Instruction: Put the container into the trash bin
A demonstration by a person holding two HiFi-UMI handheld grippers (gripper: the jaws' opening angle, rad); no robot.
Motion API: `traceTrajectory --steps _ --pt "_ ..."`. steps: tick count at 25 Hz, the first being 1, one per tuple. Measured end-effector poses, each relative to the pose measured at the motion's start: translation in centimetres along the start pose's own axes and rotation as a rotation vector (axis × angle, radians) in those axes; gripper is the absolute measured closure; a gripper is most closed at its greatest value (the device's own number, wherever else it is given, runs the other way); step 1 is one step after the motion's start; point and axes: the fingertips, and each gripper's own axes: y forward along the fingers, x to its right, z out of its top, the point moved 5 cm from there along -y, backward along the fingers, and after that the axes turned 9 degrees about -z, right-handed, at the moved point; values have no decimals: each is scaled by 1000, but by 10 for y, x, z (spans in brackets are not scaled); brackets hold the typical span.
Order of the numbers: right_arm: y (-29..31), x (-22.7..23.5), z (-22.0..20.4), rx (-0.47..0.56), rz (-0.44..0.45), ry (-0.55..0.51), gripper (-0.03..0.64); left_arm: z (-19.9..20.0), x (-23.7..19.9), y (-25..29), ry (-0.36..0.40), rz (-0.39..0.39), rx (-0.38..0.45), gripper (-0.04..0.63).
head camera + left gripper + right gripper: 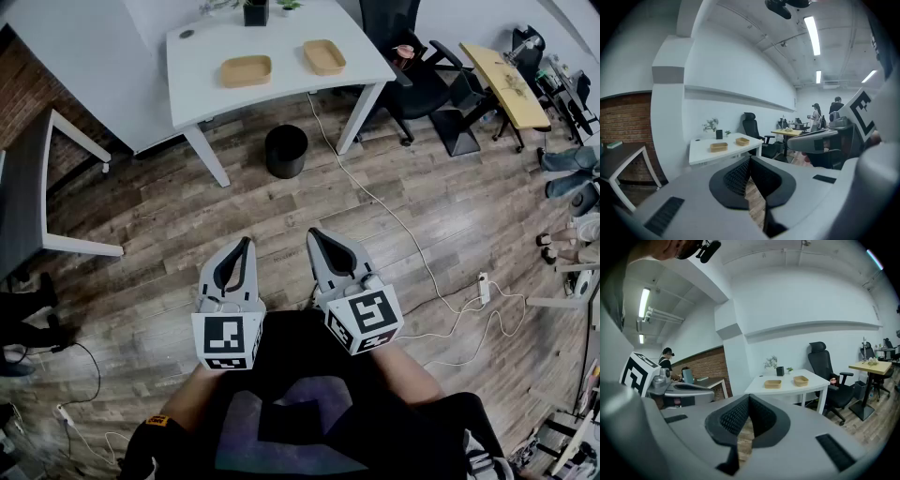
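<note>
Two tan containers sit on a white table far ahead: the left container and the right container. They show small in the left gripper view and the right gripper view. A black trash bin stands on the floor under the table's front edge. My left gripper and right gripper are held side by side over the wooden floor, well short of the table. Both are shut with nothing between the jaws.
A black office chair stands right of the table, with a yellow-topped table beyond it. A dark desk is at the left. White cables and a power strip lie on the floor. People stand in the distance.
</note>
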Motion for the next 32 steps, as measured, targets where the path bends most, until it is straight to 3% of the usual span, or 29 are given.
traceTrajectory --steps 14,27,29,32 --pt "-11 19 3 15 -10 21 604 6 16 8 10 4 -6 586" --pt "-24 87 3 35 -3 22 601 25 64 54 39 12 -4 584" --pt "-28 102 3 33 3 28 537 29 77 64 40 11 -5 584" --pt "-37 125 2 27 7 28 496 33 98 77 35 -2 -4 566"
